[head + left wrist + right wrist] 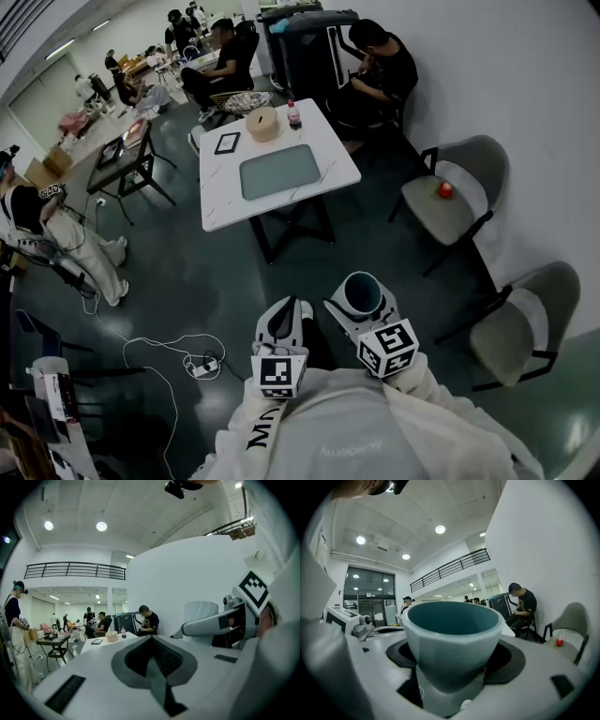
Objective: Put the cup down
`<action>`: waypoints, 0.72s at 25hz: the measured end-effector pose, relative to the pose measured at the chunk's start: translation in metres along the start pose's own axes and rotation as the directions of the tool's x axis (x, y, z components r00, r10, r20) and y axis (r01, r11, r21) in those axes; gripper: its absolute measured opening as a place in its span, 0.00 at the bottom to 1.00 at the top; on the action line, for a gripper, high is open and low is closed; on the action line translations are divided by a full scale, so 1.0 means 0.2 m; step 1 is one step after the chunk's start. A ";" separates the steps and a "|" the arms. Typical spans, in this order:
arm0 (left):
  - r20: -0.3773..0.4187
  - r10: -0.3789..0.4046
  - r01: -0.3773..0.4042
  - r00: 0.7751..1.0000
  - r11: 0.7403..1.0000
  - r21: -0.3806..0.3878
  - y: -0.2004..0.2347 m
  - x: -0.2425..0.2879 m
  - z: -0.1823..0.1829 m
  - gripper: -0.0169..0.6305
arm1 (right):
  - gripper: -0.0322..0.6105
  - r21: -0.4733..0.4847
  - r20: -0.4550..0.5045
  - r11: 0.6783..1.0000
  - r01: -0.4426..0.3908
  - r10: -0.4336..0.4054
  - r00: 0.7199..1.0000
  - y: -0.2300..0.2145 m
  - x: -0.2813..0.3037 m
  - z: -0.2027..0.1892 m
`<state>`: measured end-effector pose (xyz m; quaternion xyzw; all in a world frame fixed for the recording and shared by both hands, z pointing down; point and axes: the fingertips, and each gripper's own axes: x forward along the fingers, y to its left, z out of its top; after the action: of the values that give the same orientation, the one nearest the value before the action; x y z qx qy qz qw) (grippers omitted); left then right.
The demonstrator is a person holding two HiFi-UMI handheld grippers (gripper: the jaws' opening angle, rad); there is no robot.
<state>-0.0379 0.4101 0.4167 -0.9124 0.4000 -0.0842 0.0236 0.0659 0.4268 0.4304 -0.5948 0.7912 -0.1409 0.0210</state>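
In the head view we count two grippers side by side at bottom centre, both pointing up the frame, each with one black-and-white marker cube. The left gripper has its jaws together. The right gripper holds the one cup upright above the dark floor, well apart from the single white table in the upper middle. On that table we count four things: a grey tray, a dark tablet, a round beige box and a bottle. There are two chairs at the right, and the upper one bears one small red thing. We cannot read the letters on the pale garment at the bottom edge.

In the left gripper view, the left gripper is closed on nothing, and the cup shows at the right.

In the right gripper view, the right gripper has its jaws spread wide and clasping the cup, which is pale outside and teal inside, at centre.
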 end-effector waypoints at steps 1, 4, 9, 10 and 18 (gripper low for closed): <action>-0.003 -0.002 0.002 1.000 1.000 -0.001 0.03 0.03 0.00 0.04 | 0.66 0.000 -0.003 1.000 0.000 0.000 1.000 -0.01 0.04 0.00; -0.008 -0.004 0.004 1.000 1.000 -0.007 0.13 0.13 -0.02 0.04 | 0.66 -0.007 -0.012 1.000 -0.010 0.009 1.000 -0.03 0.19 0.01; -0.020 -0.006 0.006 1.000 1.000 -0.020 0.32 0.33 -0.04 0.04 | 0.66 -0.001 -0.036 1.000 -0.011 0.011 0.999 -0.08 0.45 0.03; -0.022 -0.007 0.007 1.000 1.000 -0.022 0.36 0.36 -0.04 0.04 | 0.66 0.000 -0.040 1.000 -0.008 0.008 0.999 -0.10 0.50 0.04; -0.057 0.003 -0.006 0.998 0.999 -0.044 0.67 0.65 -0.09 0.04 | 0.66 0.003 -0.060 1.000 0.003 -0.003 0.998 -0.20 0.92 0.08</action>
<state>-0.0513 0.2249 0.4377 -0.9090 0.4042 -0.1012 -0.0078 0.0530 0.2398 0.4505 -0.5915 0.7902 -0.1601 -0.0021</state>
